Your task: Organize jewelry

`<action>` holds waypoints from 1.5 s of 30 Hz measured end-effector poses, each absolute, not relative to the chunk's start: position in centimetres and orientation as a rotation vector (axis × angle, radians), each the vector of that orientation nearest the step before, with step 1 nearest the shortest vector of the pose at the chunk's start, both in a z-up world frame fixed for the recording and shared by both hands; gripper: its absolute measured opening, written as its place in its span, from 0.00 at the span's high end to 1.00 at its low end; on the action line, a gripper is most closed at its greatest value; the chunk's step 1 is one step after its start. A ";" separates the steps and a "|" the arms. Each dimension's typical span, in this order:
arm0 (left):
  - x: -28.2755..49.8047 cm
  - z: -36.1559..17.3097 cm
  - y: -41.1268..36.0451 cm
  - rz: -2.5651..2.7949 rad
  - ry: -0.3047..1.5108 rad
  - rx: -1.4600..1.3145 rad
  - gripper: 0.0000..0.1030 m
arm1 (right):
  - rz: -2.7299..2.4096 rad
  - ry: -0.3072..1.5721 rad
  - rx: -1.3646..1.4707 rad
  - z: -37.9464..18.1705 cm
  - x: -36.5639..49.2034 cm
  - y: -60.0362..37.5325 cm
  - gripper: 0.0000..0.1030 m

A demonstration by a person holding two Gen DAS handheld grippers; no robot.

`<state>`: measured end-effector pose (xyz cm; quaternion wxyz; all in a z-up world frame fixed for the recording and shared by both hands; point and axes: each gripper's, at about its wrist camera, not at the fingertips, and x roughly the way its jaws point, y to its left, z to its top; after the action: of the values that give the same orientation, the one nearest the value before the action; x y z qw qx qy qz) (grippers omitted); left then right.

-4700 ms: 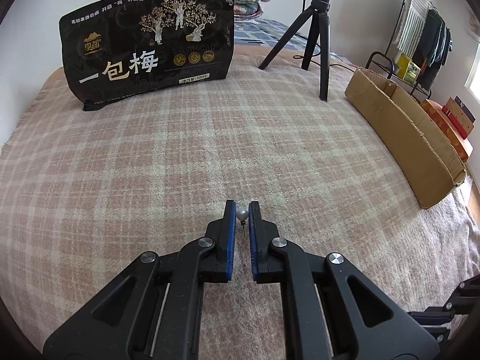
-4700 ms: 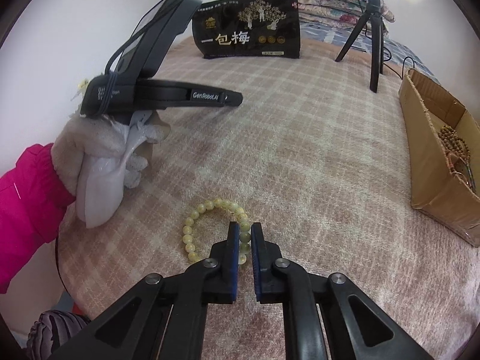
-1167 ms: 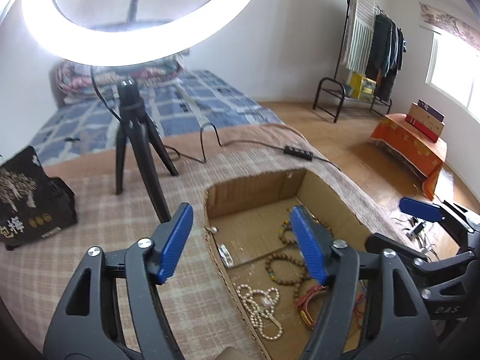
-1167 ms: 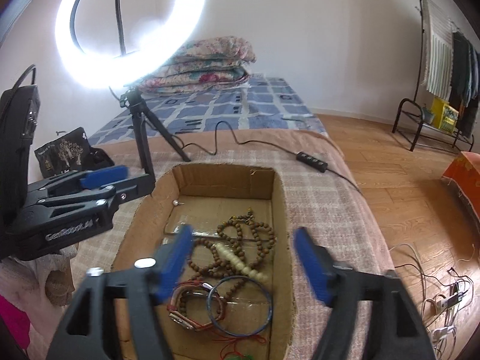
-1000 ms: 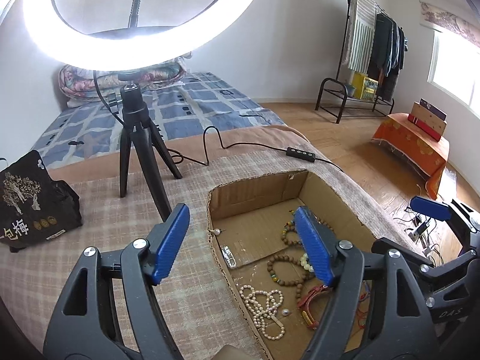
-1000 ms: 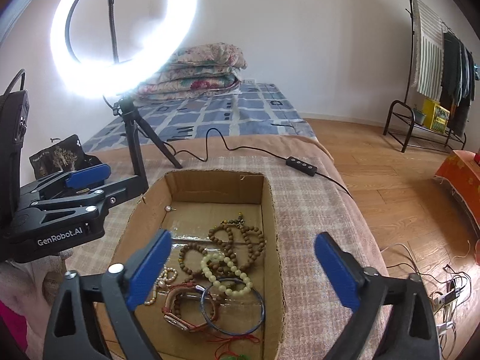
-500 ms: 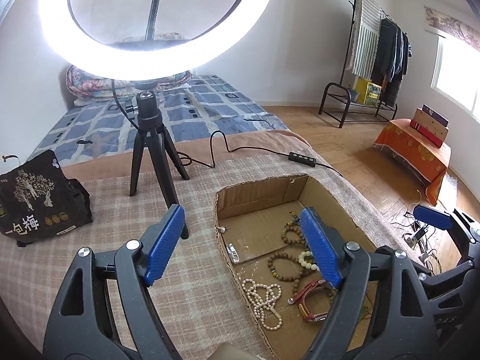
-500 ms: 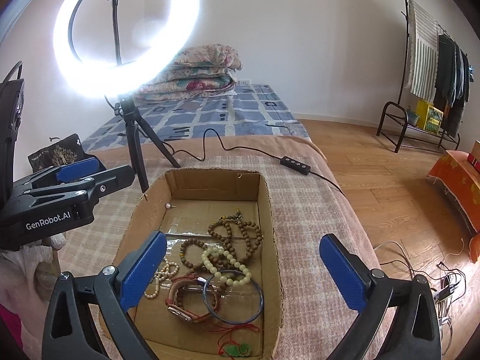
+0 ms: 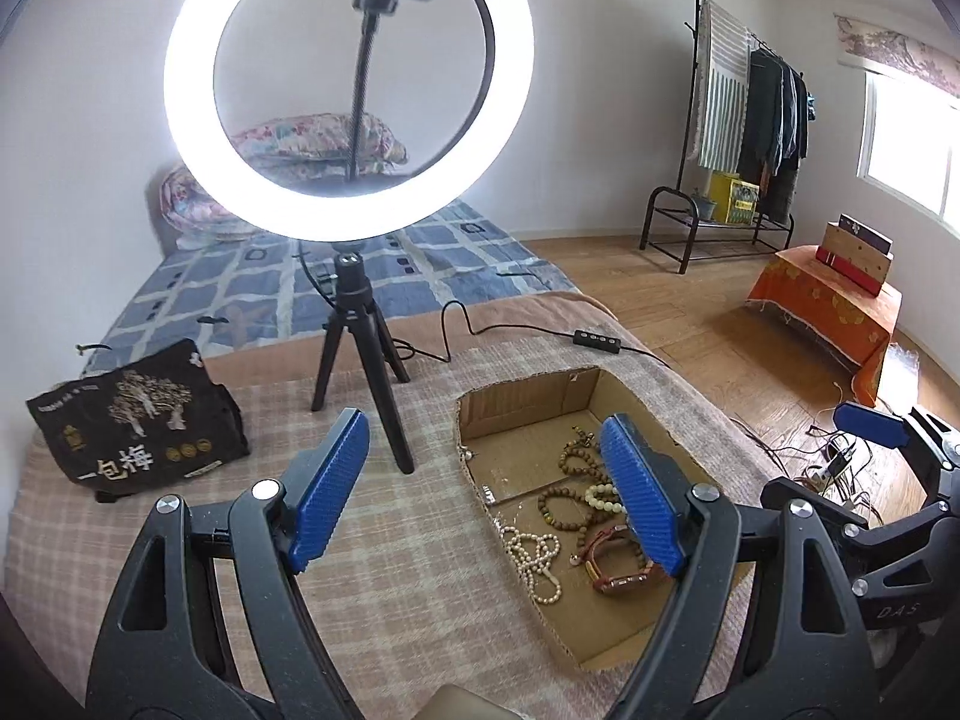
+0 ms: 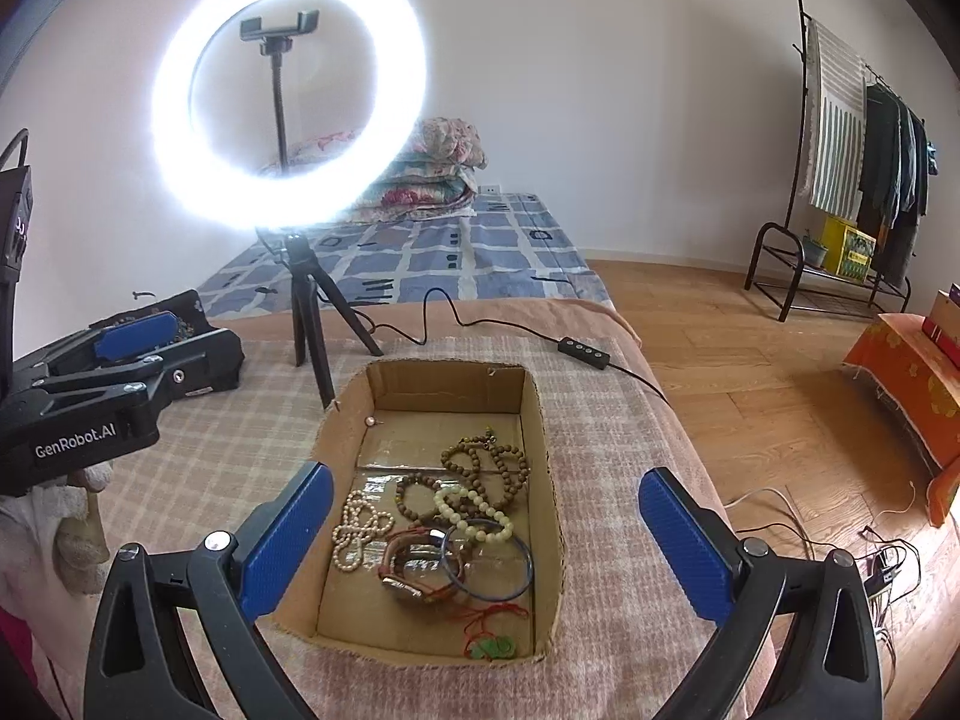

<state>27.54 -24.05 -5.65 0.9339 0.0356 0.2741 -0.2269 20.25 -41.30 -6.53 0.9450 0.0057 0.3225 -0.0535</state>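
An open cardboard box (image 10: 447,383) lies on the checked blanket, holding a pearl necklace (image 10: 354,531), a pale yellow bead bracelet (image 10: 471,513), brown bead strings (image 10: 486,468), a blue bangle (image 10: 489,564), a watch (image 10: 414,573), a green pendant (image 10: 495,648) and a small pearl earring (image 10: 372,421). My right gripper (image 10: 485,477) hangs open above the box's near half, with nothing between its blue pads. To the left of the box (image 9: 528,414) my left gripper (image 9: 483,426) is open and empty too, its right finger over the box.
A lit ring light (image 9: 348,90) on a black tripod (image 9: 360,360) stands on the blanket behind the box. A black snack bag (image 9: 138,420) lies at the far left. A cable with a controller (image 9: 597,342) runs off the bed's right edge to the wooden floor.
Both grippers have risen and drawn back from the box, so it looks smaller and the whole ring light shows. The pearl earring and the yellow bracelet, held earlier, now lie in the box.
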 end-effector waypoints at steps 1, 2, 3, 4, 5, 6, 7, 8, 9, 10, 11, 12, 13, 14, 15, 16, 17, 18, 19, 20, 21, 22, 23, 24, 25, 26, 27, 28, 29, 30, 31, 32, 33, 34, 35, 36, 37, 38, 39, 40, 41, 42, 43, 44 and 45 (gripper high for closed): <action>27.0 -5.2 -23.7 -0.460 0.555 0.073 0.20 | -0.109 0.653 0.012 -6.2 19.8 -41.1 0.00; 26.7 -4.9 -23.4 -0.456 0.552 0.077 0.20 | -0.108 0.649 0.013 -5.9 19.4 -40.9 0.00; 26.1 -4.6 -23.1 -0.451 0.548 0.086 0.20 | -0.106 0.646 0.012 -5.5 18.9 -40.7 0.00; 25.5 -4.3 -22.9 -0.450 0.543 0.092 0.20 | -0.106 0.643 0.011 -5.2 18.5 -40.5 0.00; 24.8 -4.0 -22.6 -0.448 0.535 0.101 0.20 | -0.106 0.639 0.011 -4.9 18.1 -40.4 0.00; 24.2 -3.8 -22.3 -0.445 0.530 0.108 0.20 | -0.105 0.634 0.011 -4.6 17.7 -40.2 0.00; 23.5 -3.6 -22.1 -0.445 0.527 0.114 0.20 | -0.106 0.629 0.010 -4.2 17.2 -40.0 0.00; 22.9 -3.3 -21.9 -0.447 0.525 0.118 0.20 | -0.107 0.625 0.009 -4.0 16.8 -39.9 0.00; 22.3 -3.1 -21.7 -0.447 0.525 0.121 0.20 | -0.107 0.621 0.006 -3.7 16.3 -39.7 0.00; 21.9 -3.0 -21.5 -0.449 0.525 0.125 0.20 | -0.108 0.619 0.003 -3.4 15.9 -39.5 0.00; 21.2 -2.7 -21.2 -0.450 0.523 0.128 0.20 | -0.110 0.617 0.000 -3.1 15.4 -39.3 0.00; 20.5 -2.5 -20.9 -0.450 0.523 0.129 0.20 | -0.111 0.614 -0.003 -2.8 14.8 -39.0 0.00; 19.8 -2.2 -20.6 -0.449 0.523 0.130 0.20 | -0.111 0.612 -0.005 -2.6 14.3 -38.8 0.00; 19.1 -1.9 -20.3 -0.446 0.522 0.131 0.19 | -0.110 0.611 -0.006 -2.4 13.8 -38.7 0.00; 18.4 -1.6 -20.1 -0.441 0.520 0.133 0.19 | -0.110 0.610 -0.007 -2.2 13.3 -38.5 0.00; 17.5 -1.3 -19.8 -0.437 0.516 0.135 0.19 | -0.109 0.610 -0.011 -2.0 12.7 -38.3 0.00; 16.9 -1.1 -19.5 -0.435 0.510 0.141 0.19 | -0.109 0.612 -0.014 -1.8 12.2 -38.1 0.00; 16.2 -0.9 -19.3 -0.428 0.506 0.150 0.19 | -0.111 0.615 -0.021 -1.7 11.7 -37.9 0.00; 15.5 -0.7 -19.1 -0.423 0.501 0.160 0.18 | -0.116 0.617 -0.028 -1.6 11.2 -37.6 0.00; 14.6 -0.4 -18.8 -0.418 0.493 0.170 0.15 | -0.117 0.616 -0.033 -1.5 10.7 -37.4 0.00; 13.9 -0.2 -18.5 -0.413 0.489 0.175 0.12 | -0.114 0.616 -0.038 -1.4 10.3 -37.3 0.00; 13.4 -0.1 -18.2 -0.412 0.486 0.172 0.08 | -0.115 0.618 -0.041 -1.4 9.8 -37.1 0.00; 12.7 0.1 -17.8 -0.416 0.481 0.163 0.04 | -0.116 0.618 -0.040 -1.3 9.5 -37.0 0.00; 12.0 0.3 -17.4 -0.419 0.479 0.150 0.03 | -0.116 0.617 -0.036 -1.2 9.1 -37.0 0.00; 11.4 0.5 -17.2 -0.421 0.477 0.145 0.03 | -0.115 0.616 -0.031 -1.1 8.7 -37.0 0.00; 11.0 0.6 -17.0 -0.422 0.475 0.143 0.03 | -0.115 0.617 -0.025 -1.1 8.4 -37.0 0.00; 10.5 0.8 -16.7 -0.420 0.473 0.143 0.03 | -0.115 0.616 -0.019 -1.0 8.0 -37.0 0.00; 10.1 0.9 -16.6 -0.420 0.473 0.145 0.02 | -0.115 0.617 -0.014 -1.0 7.8 -36.9 0.00; 9.8 1.0 -16.5 -0.425 0.472 0.143 0.00 | -0.116 0.617 -0.009 -1.0 7.5 -36.9 0.00; 9.6 1.1 -16.5 -0.430 0.473 0.141 0.00 | -0.118 0.618 -0.006 -1.0 7.3 -37.0 0.00; 9.3 1.3 -16.4 -0.433 0.475 0.138 0.00 | -0.120 0.615 -0.003 -0.9 7.0 -37.0 0.00; 9.1 1.3 -16.3 -0.433 0.476 0.136 0.00 | -0.122 0.612 -0.002 -0.8 6.9 -37.0 0.00; 8.9 1.4 -16.3 -0.432 0.477 0.134 0.00 | -0.124 0.609 -0.003 -0.8 6.7 -37.0 0.00; 8.7 1.5 -16.3 -0.433 0.478 0.133 0.00 | -0.128 0.607 -0.004 -0.9 6.6 -37.0 0.00; 8.5 1.6 -16.3 -0.439 0.479 0.127 0.00 | -0.130 0.608 -0.007 -0.9 6.6 -37.0 0.00; 8.4 1.7 -16.4 -0.444 0.482 0.122 0.00 | -0.133 0.610 -0.010 -0.9 6.6 -37.0 0.00; 8.3 1.8 -16.4 -0.446 0.485 0.118 0.00 | -0.135 0.613 -0.012 -0.9 6.6 -37.1 0.00; 8.2 1.8 -16.5 -0.444 0.486 0.117 0.00 | -0.136 0.615 -0.012 -1.0 6.6 -37.1 0.00; 8.2 1.8 -16.4 -0.443 0.482 0.119 0.00 | -0.138 0.616 -0.010 -1.0 6.6 -37.1 0.00; 8.0 1.9 -16.5 -0.441 0.477 0.122 0.00 | -0.139 0.615 -0.010 -1.0 6.5 -37.1 0.00; 7.9 1.9 -16.5 -0.439 0.476 0.124 0.00 | -0.141 0.615 -0.009 -1.0 6.5 -37.1 0.00; 7.7 2.0 -16.4 -0.439 0.474 0.126 0.00 | -0.142 0.614 -0.009 -1.0 6.4 -37.1 0.00; 7.5 2.0 -16.5 -0.442 0.473 0.130 0.00 | -0.141 0.614 -0.010 -0.9 6.3 -37.1 0.00; 7.3 2.0 -16.5 -0.443 0.473 0.132 0.00 | -0.142 0.614 -0.013 -0.9 6.2 -37.1 0.00; 7.2 2.0 -16.4 -0.443 0.475 0.133 0.00 | -0.144 0.615 -0.017 -0.9 6.2 -37.1 0.00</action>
<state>7.17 -16.44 2.01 0.9455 0.0654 0.2331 -0.2176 6.18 -37.09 -0.94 0.9505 -0.0081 0.3025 -0.0710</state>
